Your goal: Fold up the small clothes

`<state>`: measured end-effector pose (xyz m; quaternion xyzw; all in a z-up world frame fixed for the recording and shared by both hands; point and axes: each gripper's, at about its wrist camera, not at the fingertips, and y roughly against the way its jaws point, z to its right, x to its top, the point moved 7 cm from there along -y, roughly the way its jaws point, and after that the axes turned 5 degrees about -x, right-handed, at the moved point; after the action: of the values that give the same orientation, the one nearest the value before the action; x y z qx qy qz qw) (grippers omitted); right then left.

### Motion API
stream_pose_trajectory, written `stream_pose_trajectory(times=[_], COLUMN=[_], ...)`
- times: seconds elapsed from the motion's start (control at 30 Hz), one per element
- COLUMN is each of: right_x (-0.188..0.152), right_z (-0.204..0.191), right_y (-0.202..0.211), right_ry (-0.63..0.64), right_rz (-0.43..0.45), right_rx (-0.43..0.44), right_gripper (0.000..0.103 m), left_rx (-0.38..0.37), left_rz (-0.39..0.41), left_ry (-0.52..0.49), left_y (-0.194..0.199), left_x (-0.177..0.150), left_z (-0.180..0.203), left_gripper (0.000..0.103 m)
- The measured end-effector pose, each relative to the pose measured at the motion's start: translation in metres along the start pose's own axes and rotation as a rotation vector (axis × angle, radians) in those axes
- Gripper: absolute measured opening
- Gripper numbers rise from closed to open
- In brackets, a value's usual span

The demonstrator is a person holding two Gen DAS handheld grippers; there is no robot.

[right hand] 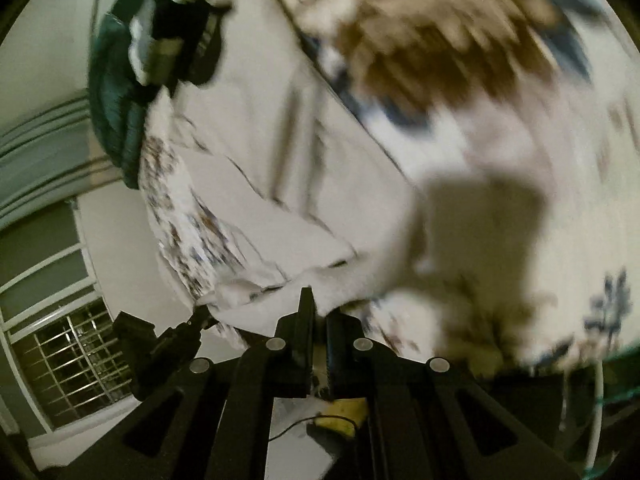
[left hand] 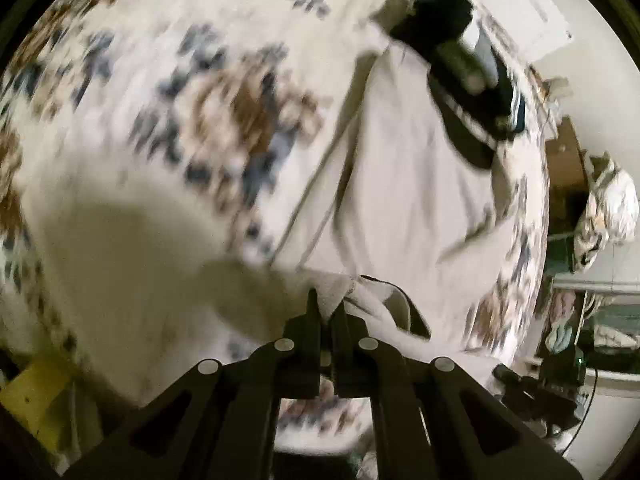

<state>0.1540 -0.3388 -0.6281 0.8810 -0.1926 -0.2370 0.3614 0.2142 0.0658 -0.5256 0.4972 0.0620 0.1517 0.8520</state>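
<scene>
A pale beige garment (left hand: 400,184) lies spread on a bed with a white cover printed in brown and blue (left hand: 168,92). My left gripper (left hand: 326,304) is shut on the near edge of this garment, fabric bunched between its fingers. In the right wrist view the same beige garment (right hand: 280,160) stretches away, and my right gripper (right hand: 320,308) is shut on its near white edge. Both views are motion-blurred. A pile of dark clothes (left hand: 460,60) lies at the garment's far end; it also shows in the right wrist view (right hand: 176,40).
A dark teal item (right hand: 112,112) lies at the bed's edge by the dark pile. A barred window (right hand: 80,360) and white wall are at the left. A yellow object (right hand: 344,420) lies below the right gripper. Furniture and a patterned bundle (left hand: 608,208) stand right of the bed.
</scene>
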Motion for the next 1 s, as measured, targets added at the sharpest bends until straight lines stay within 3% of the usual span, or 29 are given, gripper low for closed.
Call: stream_pose_trajectory(times=[0.17,0.27,0.33,0.37,0.4,0.43,0.5,0.63,0.77,0.8,0.83,0.87,0.9,1.0], right_x=[0.087,0.134,0.152,0.157,0.158,0.159,0.156,0.142,0.145,0.146,0.147,0.147,0.148,0.150], right_z=[-0.038,-0.048,-0.043,-0.043,-0.038,-0.036,-0.031,-0.018,-0.033,-0.039,-0.045,-0.050,-0.055,-0.062], right_y=[0.013,0.013,0.016,0.021,0.028,0.034,0.039,0.035,0.016,0.012,0.008,0.007,0.005,0.009], right_ry=[0.055,0.047,0.019,0.017,0.026,0.041,0.080,0.152,0.248,0.275,0.306,0.336,0.358,0.359], right_rz=[0.111,0.169,0.177,0.194,0.209,0.225,0.240,0.219,0.212,0.219,0.224,0.237,0.249,0.290], right_rx=[-0.002,-0.065,-0.081,-0.078,-0.083,-0.097,-0.137,-0.190,-0.251,-0.263,-0.274,-0.291,-0.317,-0.325], right_gripper=[0.005,0.008,0.030,0.050,0.063,0.066,0.066,0.066,0.066,0.064,0.058,0.035,0.009,0.003], left_rx=[-0.033,-0.042,-0.043,-0.053,-0.059,-0.044,-0.005,0.038,0.088,0.111,0.136,0.146,0.157,0.139], left_rz=[0.077,0.097,0.078,0.082,0.094,0.100,0.110,0.078,0.071,0.075,0.080,0.076,0.070,0.118], left_ry=[-0.054,-0.063,-0.041,-0.034,-0.031,-0.039,-0.063,-0.104,-0.212,-0.253,-0.296,-0.328,-0.339,-0.339], left_y=[-0.053,-0.074,-0.078,-0.076,-0.072,-0.067,-0.063,-0.079,-0.102,-0.109,-0.116,-0.121,-0.124,-0.111], left_x=[0.070,0.098,0.107,0.108,0.106,0.103,0.094,0.087,0.092,0.094,0.096,0.096,0.096,0.099], left_z=[0.043,0.049,0.047,0.046,0.041,0.035,0.025,0.020,0.035,0.041,0.046,0.051,0.052,0.054], left_gripper=[0.005,0.006,0.010,0.012,0.019,0.026,0.051,0.054,0.052,0.050,0.039,0.005,0.006,0.005])
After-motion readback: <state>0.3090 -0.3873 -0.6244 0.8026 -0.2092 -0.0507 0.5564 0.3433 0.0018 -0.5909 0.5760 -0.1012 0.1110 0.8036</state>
